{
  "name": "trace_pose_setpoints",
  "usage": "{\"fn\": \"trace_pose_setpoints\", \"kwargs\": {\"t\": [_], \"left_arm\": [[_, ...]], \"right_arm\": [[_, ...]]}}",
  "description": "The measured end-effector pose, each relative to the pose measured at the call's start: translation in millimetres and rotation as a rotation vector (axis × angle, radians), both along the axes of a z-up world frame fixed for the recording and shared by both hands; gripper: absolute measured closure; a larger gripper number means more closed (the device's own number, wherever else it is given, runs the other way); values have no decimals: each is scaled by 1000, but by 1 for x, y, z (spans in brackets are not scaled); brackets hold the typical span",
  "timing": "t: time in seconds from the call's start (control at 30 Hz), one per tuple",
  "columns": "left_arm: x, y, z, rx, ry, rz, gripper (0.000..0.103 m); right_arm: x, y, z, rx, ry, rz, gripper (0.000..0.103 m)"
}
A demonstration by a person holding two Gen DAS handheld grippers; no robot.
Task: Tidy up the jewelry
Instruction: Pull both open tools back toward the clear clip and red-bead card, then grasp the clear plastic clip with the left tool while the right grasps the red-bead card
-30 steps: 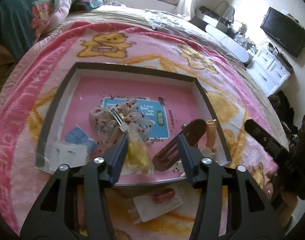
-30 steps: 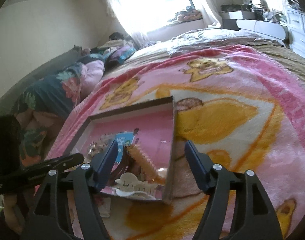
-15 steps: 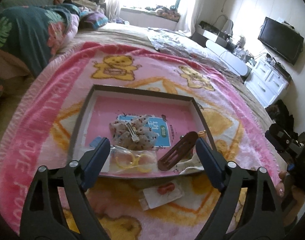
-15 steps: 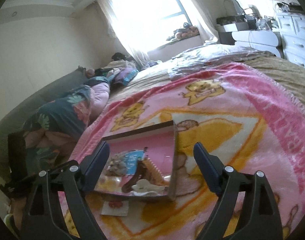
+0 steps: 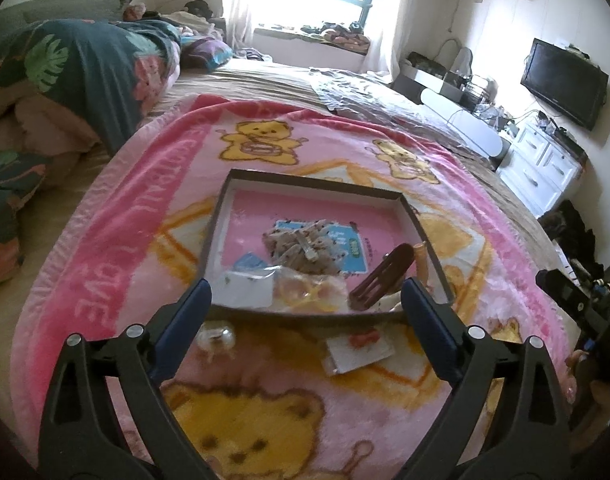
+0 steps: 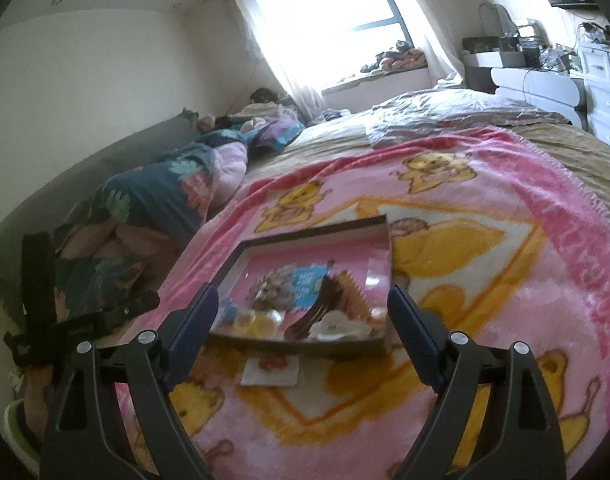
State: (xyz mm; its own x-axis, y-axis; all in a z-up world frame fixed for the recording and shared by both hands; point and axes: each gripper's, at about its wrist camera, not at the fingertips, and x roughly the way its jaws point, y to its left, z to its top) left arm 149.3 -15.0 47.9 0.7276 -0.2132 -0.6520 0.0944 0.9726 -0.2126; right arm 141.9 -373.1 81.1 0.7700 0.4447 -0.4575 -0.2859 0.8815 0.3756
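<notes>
Both pairs of tongs have drawn back and up from the tray since the earlier frames, where their tips reached in among the pieces; now the whole tray shows beyond them. The left tongs (image 5: 307, 300) are opening, nothing between the tips, which stand on either side of the tray's near edge. The right tongs (image 6: 303, 312) stand wide and hold nothing.

The jewelry lies in the shallow dark-rimmed tray (image 5: 221, 216) with a pink floor, straight ahead of both tongs. In the left wrist view, a brown hair clip (image 5: 381, 282) leans just beyond the right tip, a clear bag with yellow rings (image 5: 305, 292) sits midway between the tips, and a white card (image 5: 249, 290) lies just beyond the left tip. Farther in, a speckled bow clip (image 5: 301, 246) rests on a blue label. A white claw clip (image 6: 335, 326) shows at the tray's near edge in the right wrist view, blurred.

Outside the tray, on the near side between the left tips, lie a small packet with a red piece (image 5: 359, 350) and a small clear round thing (image 5: 217, 338), too blurred to name. All rests on a pink bear-print blanket (image 5: 145, 208) spread over a bed (image 5: 265, 80). At the far right edge a hand (image 5: 589, 384) holds the other tongs.
</notes>
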Motion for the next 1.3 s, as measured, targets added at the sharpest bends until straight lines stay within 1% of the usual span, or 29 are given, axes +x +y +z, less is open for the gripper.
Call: {"fn": "trace_pose_setpoints", "kwargs": {"t": [0.13, 0.27, 0.47, 0.67, 0.8, 0.93, 1.1, 1.2, 1.3], "left_arm": [[-11, 7, -7, 24, 5, 4, 14], [-20, 14, -15, 46, 15, 11, 14], [-28, 30, -32, 55, 48, 31, 14], [-34, 44, -53, 92, 86, 44, 14], [-33, 55, -67, 110, 117, 56, 14], [-30, 66, -82, 119, 143, 68, 14], [-21, 71, -95, 95, 171, 64, 14], [-11, 71, -101, 86, 186, 57, 14], [0, 68, -104, 78, 183, 47, 14]], "right_arm": [[-7, 16, -10, -19, 32, 21, 18], [-12, 31, -24, -18, 77, 43, 17], [-15, 57, -44, -43, 141, 74, 17], [-12, 75, -61, -41, 211, 95, 18], [-6, 81, -74, -31, 268, 96, 18], [0, 87, -89, 7, 335, 105, 18], [12, 95, -108, 55, 418, 108, 19], [18, 97, -113, 72, 432, 97, 21], [25, 98, -117, 96, 443, 72, 21]]}}
